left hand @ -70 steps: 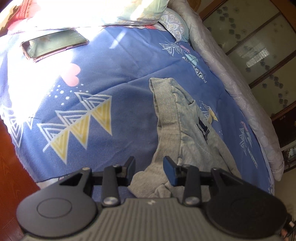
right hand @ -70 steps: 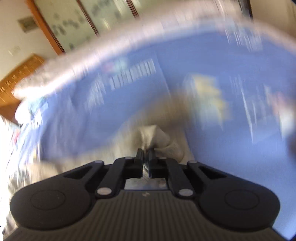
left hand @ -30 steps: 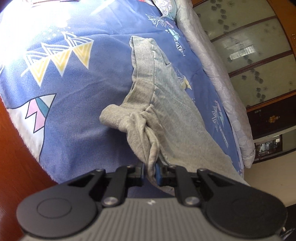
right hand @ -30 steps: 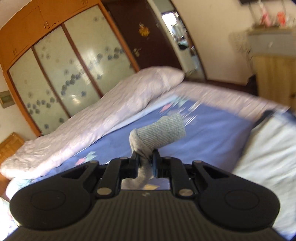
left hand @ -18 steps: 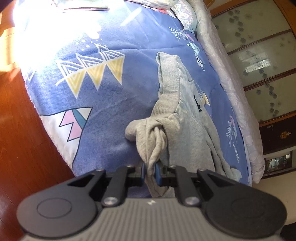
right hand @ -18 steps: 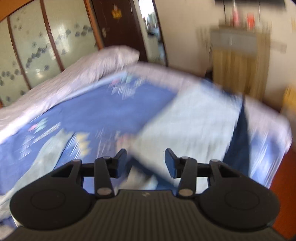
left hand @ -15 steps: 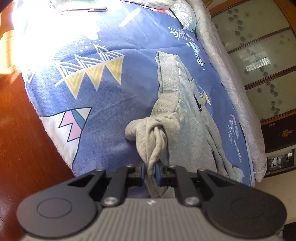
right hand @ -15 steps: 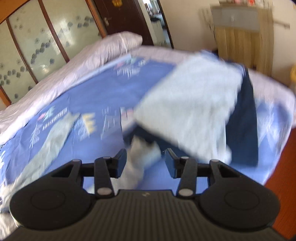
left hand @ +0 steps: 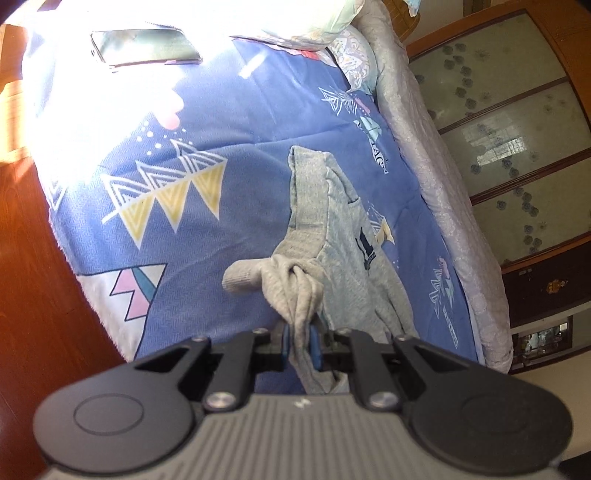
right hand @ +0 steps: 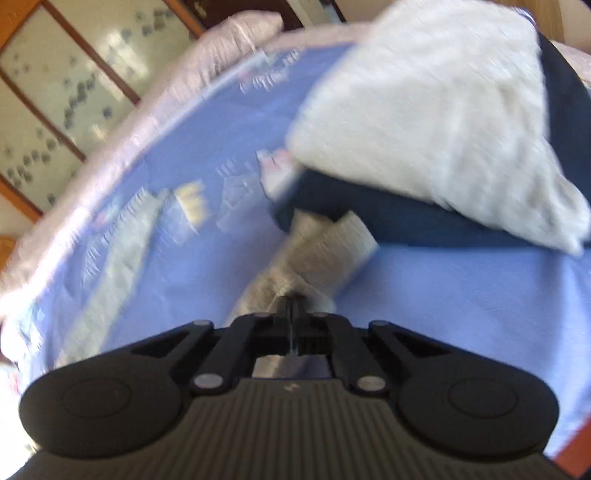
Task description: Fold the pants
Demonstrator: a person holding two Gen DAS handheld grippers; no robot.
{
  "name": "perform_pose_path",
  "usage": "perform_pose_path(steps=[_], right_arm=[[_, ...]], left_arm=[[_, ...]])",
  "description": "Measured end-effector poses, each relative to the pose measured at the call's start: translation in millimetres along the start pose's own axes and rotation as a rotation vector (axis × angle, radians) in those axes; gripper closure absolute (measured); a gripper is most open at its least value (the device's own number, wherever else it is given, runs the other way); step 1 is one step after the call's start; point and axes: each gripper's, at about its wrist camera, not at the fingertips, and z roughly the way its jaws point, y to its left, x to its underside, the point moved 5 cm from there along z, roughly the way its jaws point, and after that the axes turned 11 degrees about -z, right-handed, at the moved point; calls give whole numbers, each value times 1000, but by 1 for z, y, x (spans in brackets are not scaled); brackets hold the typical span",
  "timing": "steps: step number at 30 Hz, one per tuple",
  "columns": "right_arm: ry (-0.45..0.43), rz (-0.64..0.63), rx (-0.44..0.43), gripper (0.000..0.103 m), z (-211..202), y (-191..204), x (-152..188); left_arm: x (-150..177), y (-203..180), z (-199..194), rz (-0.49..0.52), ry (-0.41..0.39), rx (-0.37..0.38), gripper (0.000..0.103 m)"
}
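Grey sweatpants (left hand: 343, 236) with a dark number print lie along the blue patterned bedspread (left hand: 229, 122). My left gripper (left hand: 300, 341) is shut on a bunched grey fold near the waistband and holds it lifted, with a ribbed end (left hand: 240, 277) hanging to the left. In the blurred right wrist view, my right gripper (right hand: 293, 308) is shut on the grey ribbed leg cuff (right hand: 325, 254) just above the bedspread (right hand: 192, 258).
A phone (left hand: 144, 51) lies near the pillows (left hand: 314, 18) at the bed's head. A rolled pale quilt (left hand: 436, 177) runs along the far side by the wardrobe doors. A white cloth (right hand: 436, 110) on a dark garment (right hand: 388, 214) lies close behind the cuff. The wooden floor (left hand: 44, 295) is at left.
My right gripper was open half a second ago and has closed on the leg cuff. My left gripper keeps its hold and has shifted a little, so more of the bed's head shows.
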Motion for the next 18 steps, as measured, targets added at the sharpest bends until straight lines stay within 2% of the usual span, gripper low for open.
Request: perform_pose_path(steps=[3,5,7,9,12,13,18], right_arm=[[-81,-34,-99,97,-1,40,-26],[-99,-67,-123,94,3,60,-41],[-117,-129,-101,92,5,68,-51],[-137,-179,-48,91,3,61,-52],[-133,-147,-34,83,-3,35,-38],[-113,-128,-25,75,-2,25,-30],[4,-57,-11,68,14,4,3]], left_arm=[[-15,1,-7,-9,-70,-29,93],[-24,6,-9,-37,-84,-33,93],[-26,8,-7,-50,-73,-20,93],[-24,8,-5,-17,-77,-44,93],[-21,11,2,-4,-64,-66,93],[-21,13,3,-4,-58,-72,93],[-21,16,4,-13,-54,-75,93]])
